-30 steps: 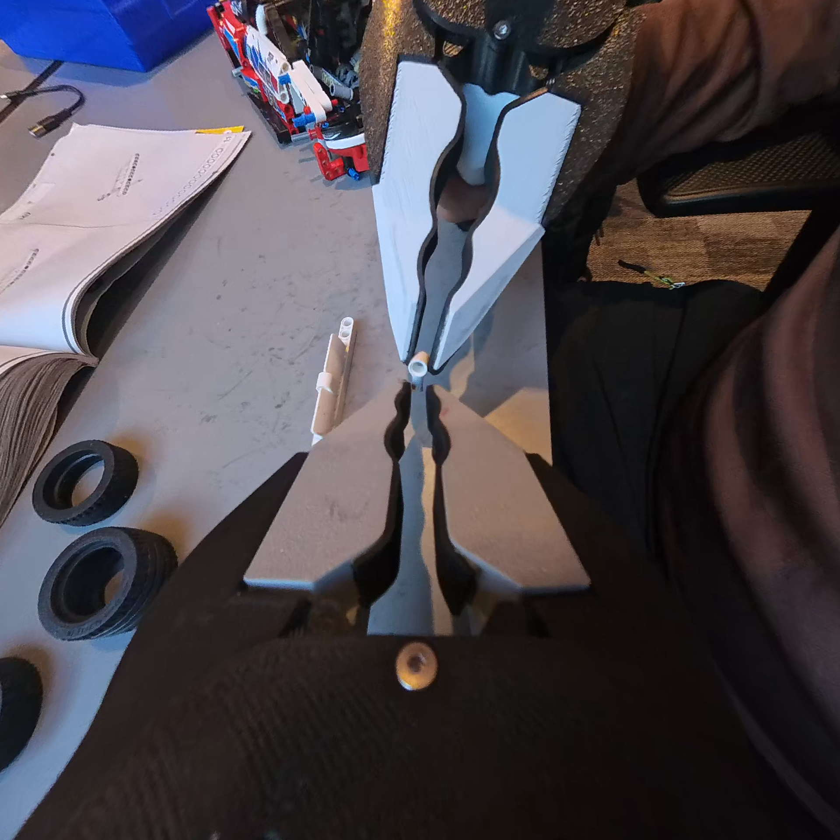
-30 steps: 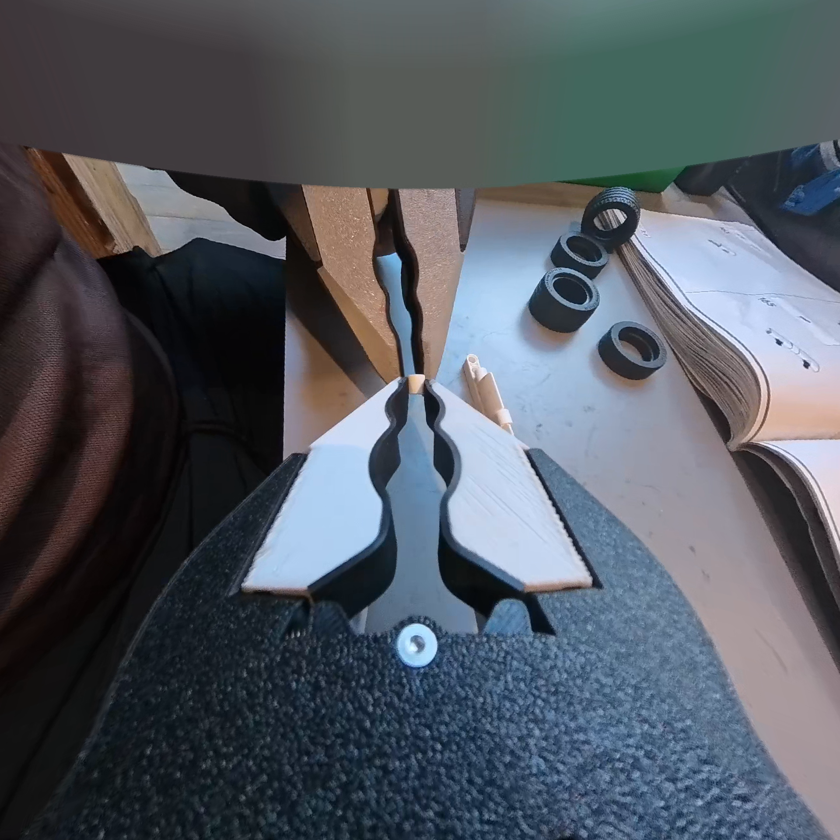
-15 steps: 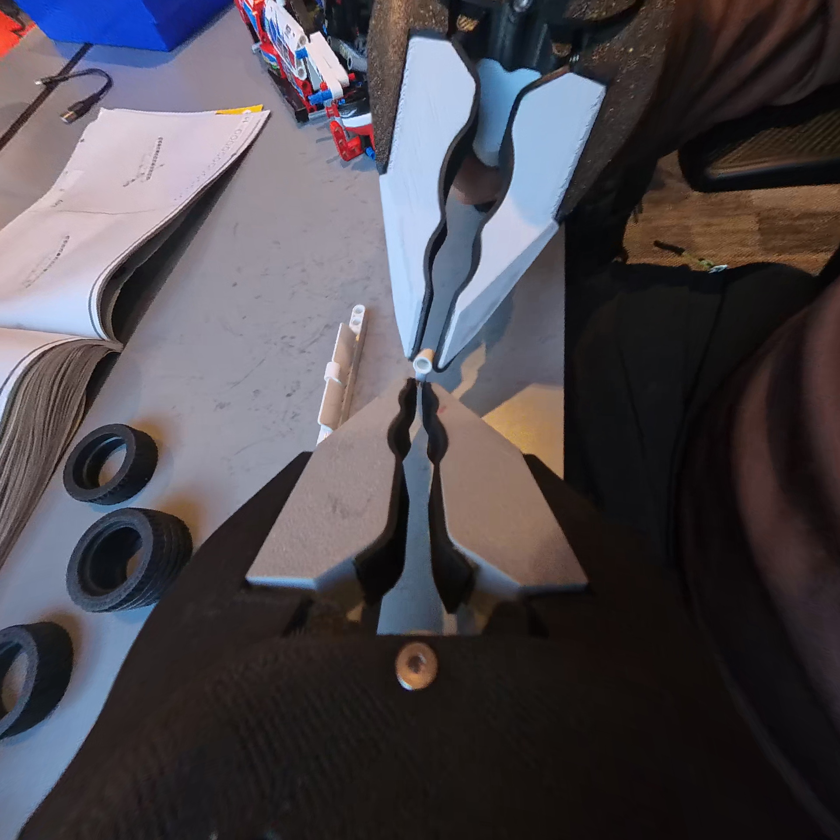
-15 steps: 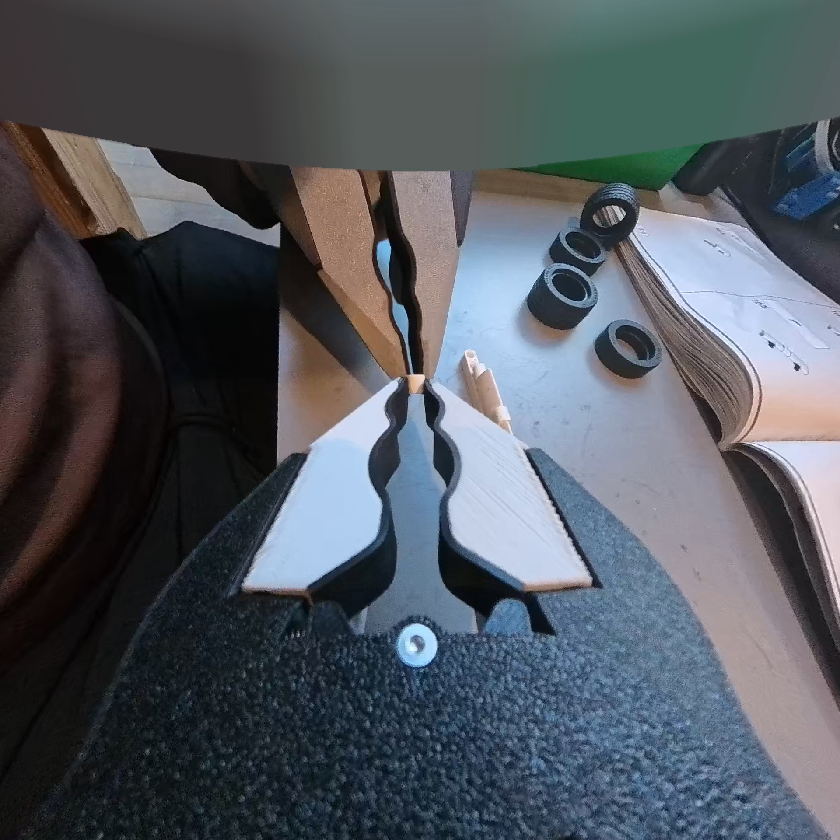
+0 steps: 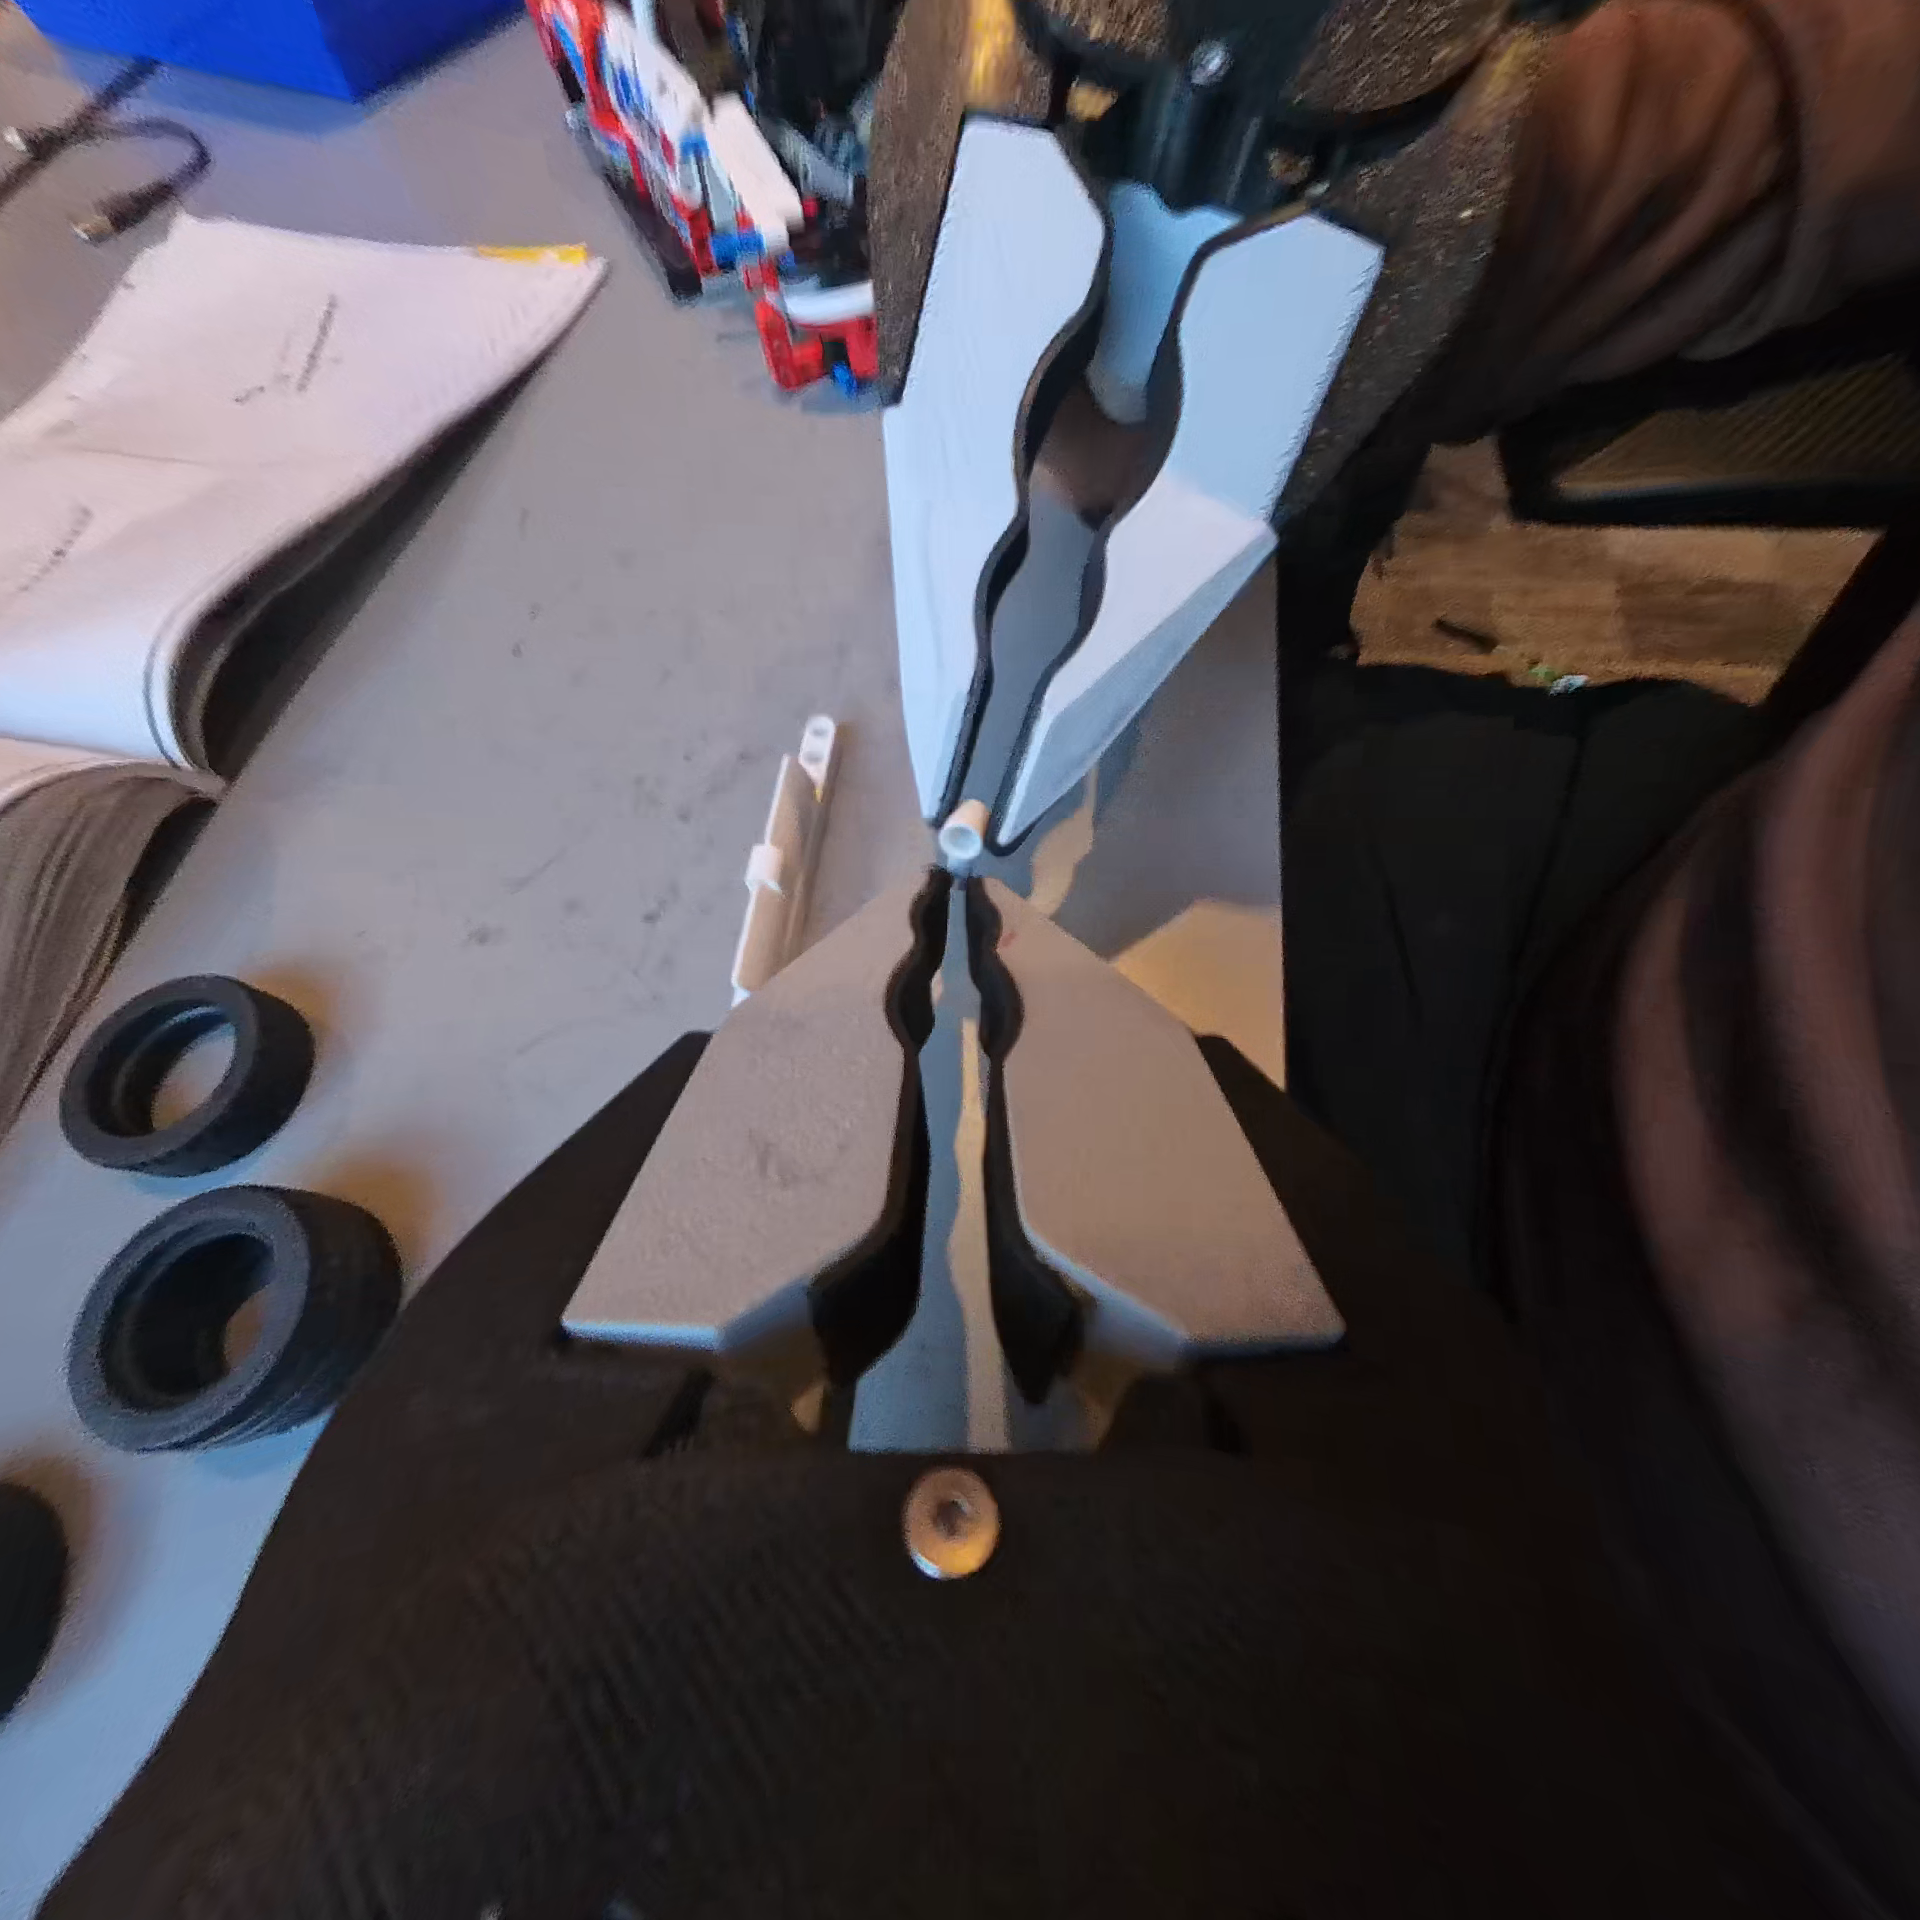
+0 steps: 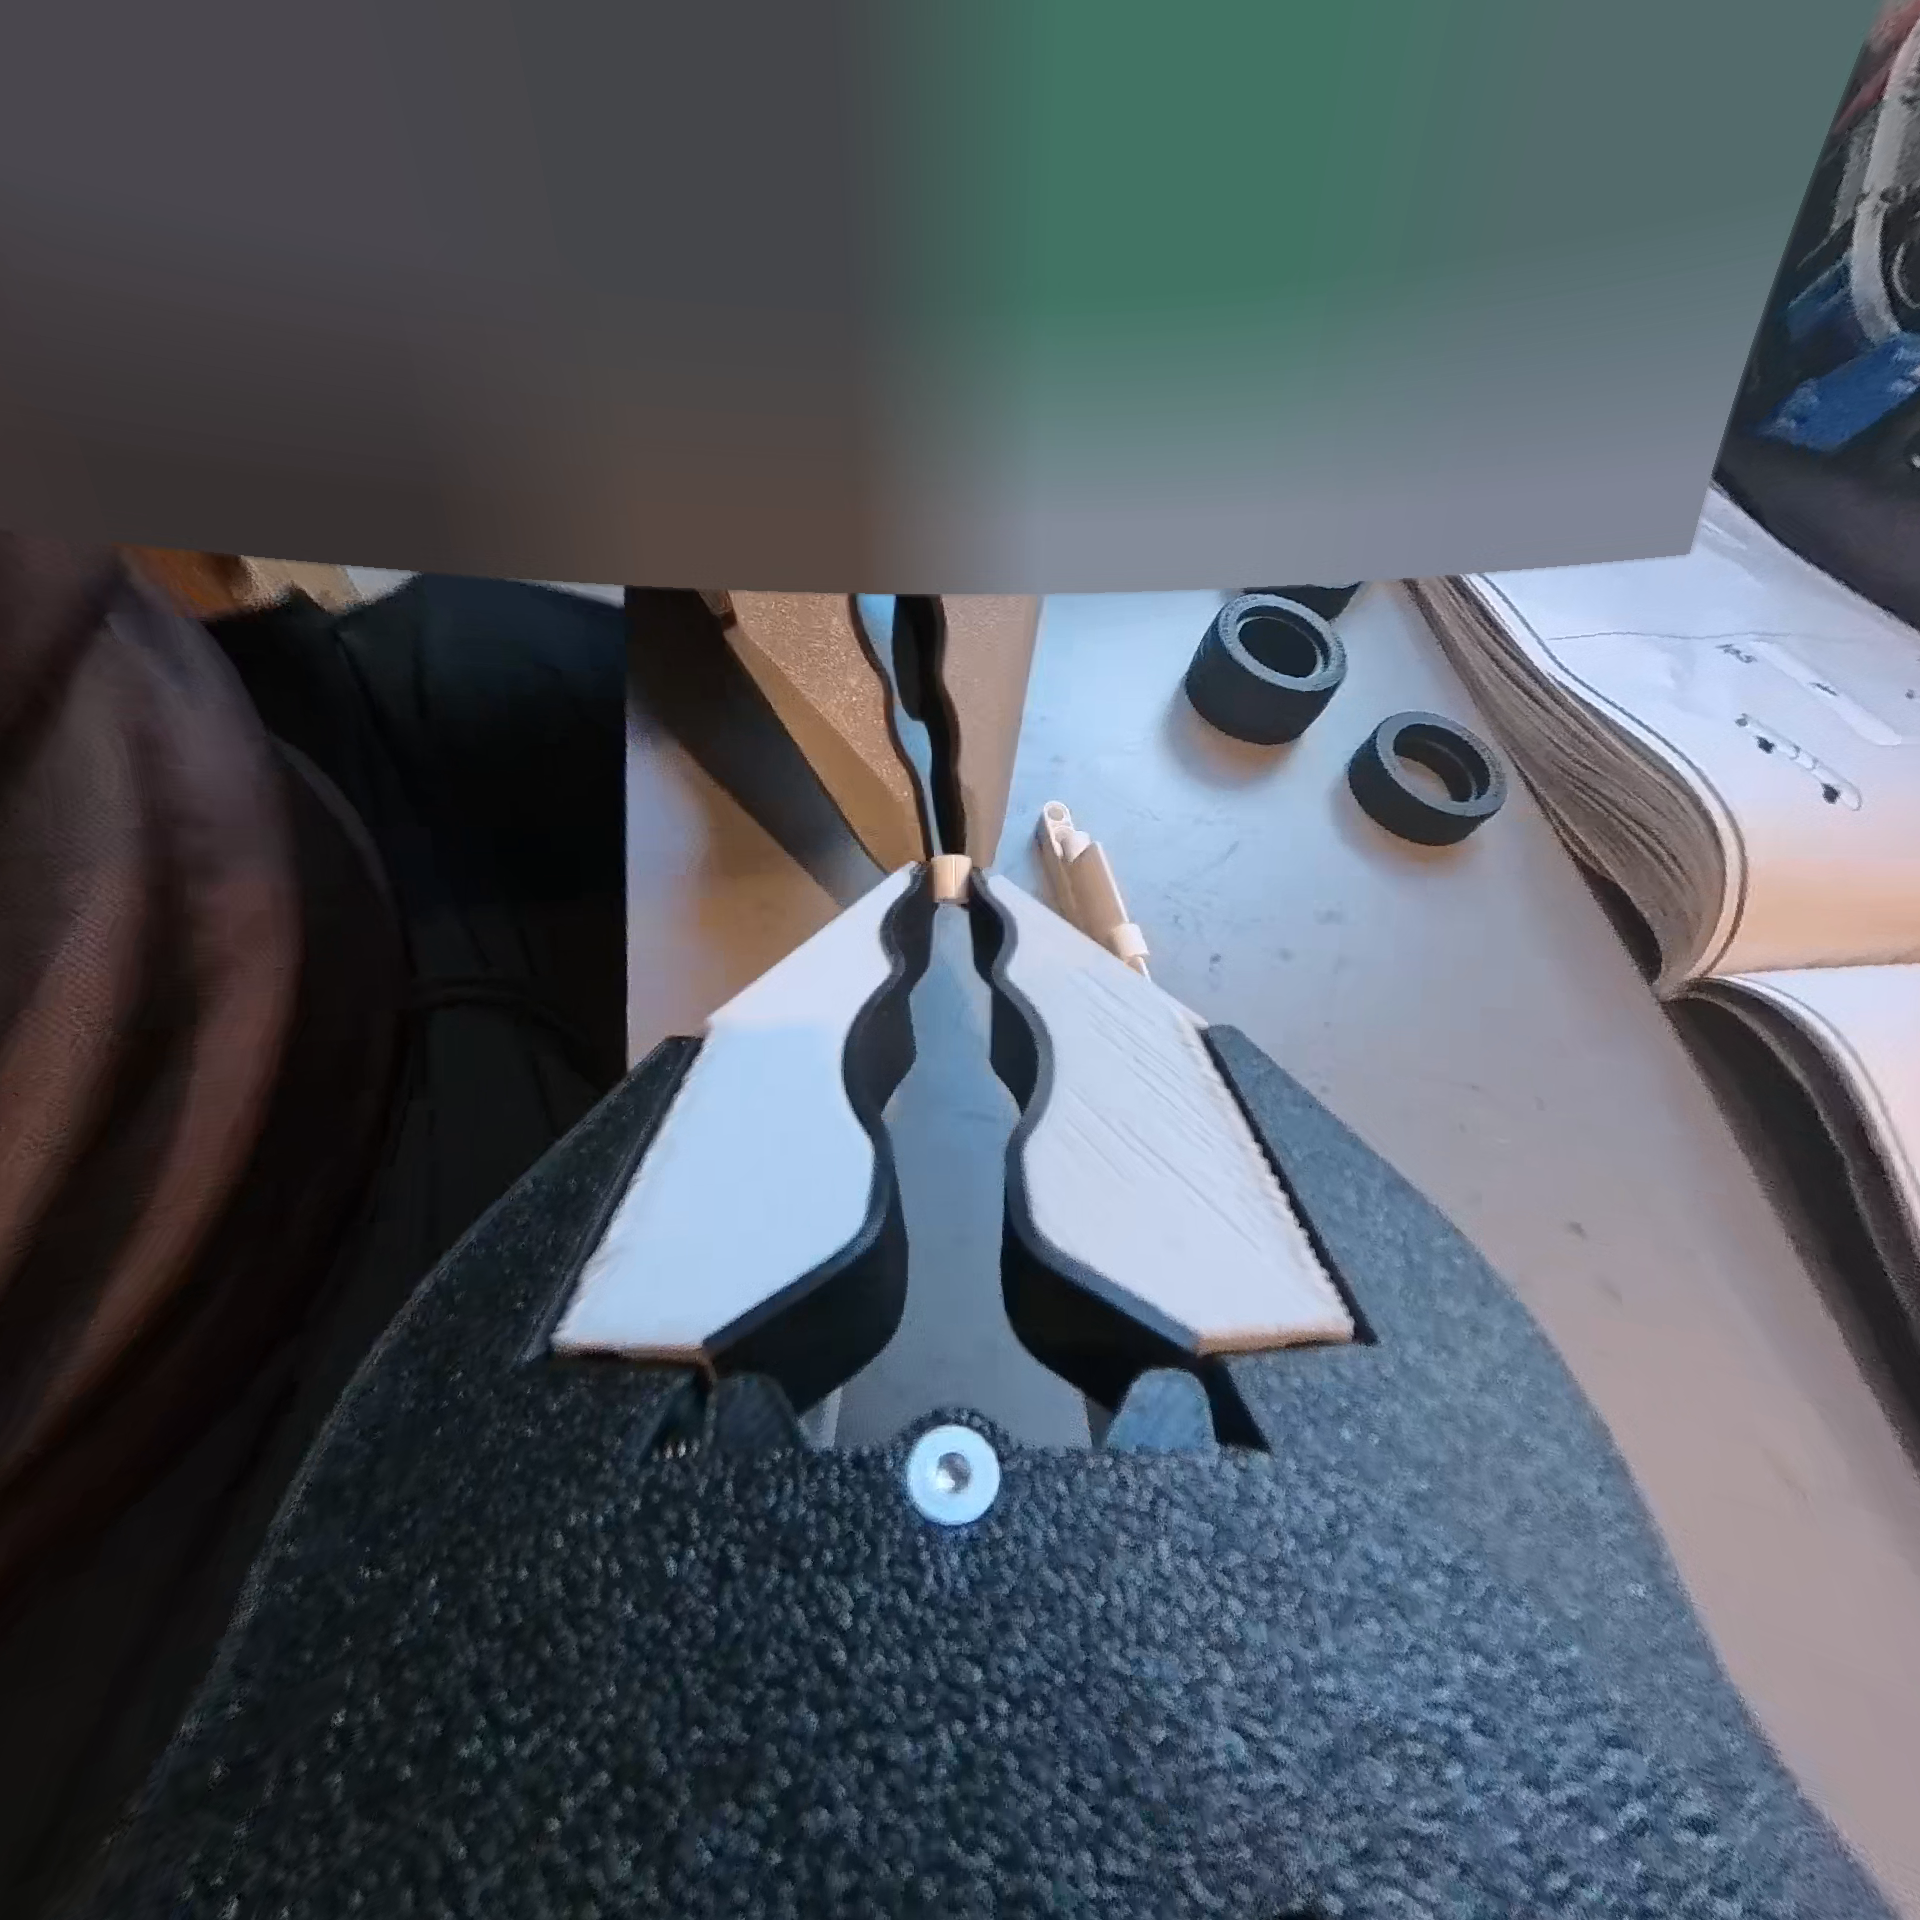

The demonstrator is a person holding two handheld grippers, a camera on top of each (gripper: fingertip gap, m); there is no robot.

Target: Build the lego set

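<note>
On the grey table (image 5: 582, 665), left to right, as the left wrist view has it:
Tyres: three black rubber tyres (image 5: 187, 1089) lie in a loose column at the left edge, one partly cut off by the frame.
Booklet: an open instruction booklet (image 5: 239, 416) lies behind the tyres, with a black cable (image 5: 125, 187) and a blue box (image 5: 281, 42) beyond it.
Model: a red, white and blue lego model (image 5: 717, 208) stands at the far side, blurred.
Loose part: a long white lego piece (image 5: 790, 852) lies flat, just left of the two grippers' tips.
Left gripper (image 5: 951, 894): tips pressed almost together; whether they grip anything I cannot tell.
Small piece: a small white tube-shaped lego piece (image 5: 958, 837) sits between the two grippers' tips, above the table near its edge.
Right gripper (image 6: 948, 896): pinching the small piece at its tips, pointing straight at the left gripper.
Person: dark sleeves (image 5: 1714, 1143) and dark trousers fill the right side.
</note>
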